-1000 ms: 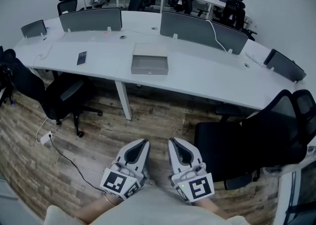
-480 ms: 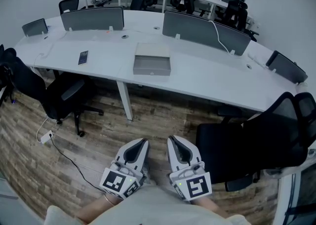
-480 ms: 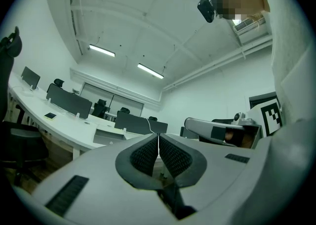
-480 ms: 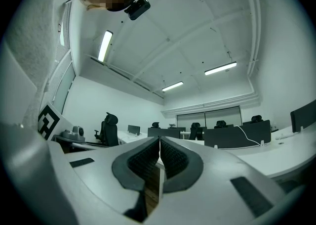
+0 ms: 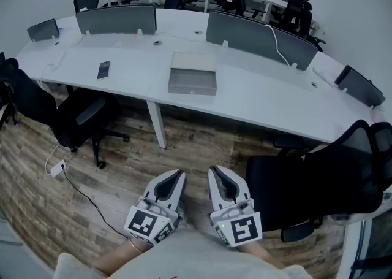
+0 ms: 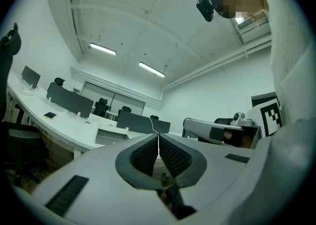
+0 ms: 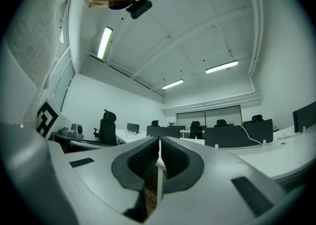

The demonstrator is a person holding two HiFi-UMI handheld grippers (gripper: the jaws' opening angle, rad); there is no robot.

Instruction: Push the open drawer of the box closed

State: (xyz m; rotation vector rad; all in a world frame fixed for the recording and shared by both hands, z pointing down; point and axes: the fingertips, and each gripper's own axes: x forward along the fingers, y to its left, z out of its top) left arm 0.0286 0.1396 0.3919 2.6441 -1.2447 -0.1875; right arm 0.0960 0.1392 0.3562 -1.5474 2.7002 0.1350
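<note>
A grey box (image 5: 193, 63) sits on the long white desk (image 5: 257, 97), its drawer (image 5: 192, 82) pulled open toward me and showing an empty grey inside. Both grippers hang low in the head view, close to my body and far from the desk. My left gripper (image 5: 176, 175) is shut with nothing between its jaws. My right gripper (image 5: 213, 171) beside it is shut and empty too. In the left gripper view the box (image 6: 112, 134) shows small on the desk beyond the jaws.
A dark phone (image 5: 103, 69) lies on the desk left of the box. Grey divider screens (image 5: 116, 20) line the desk's far edge. Black office chairs stand at the left (image 5: 79, 115) and right (image 5: 331, 179). A desk leg (image 5: 157, 126) and a floor cable (image 5: 79, 195) lie between.
The desk and box have shifted slightly down and right in the head view, so the view has drawn a little nearer. Both grippers stay shut in the same place.
</note>
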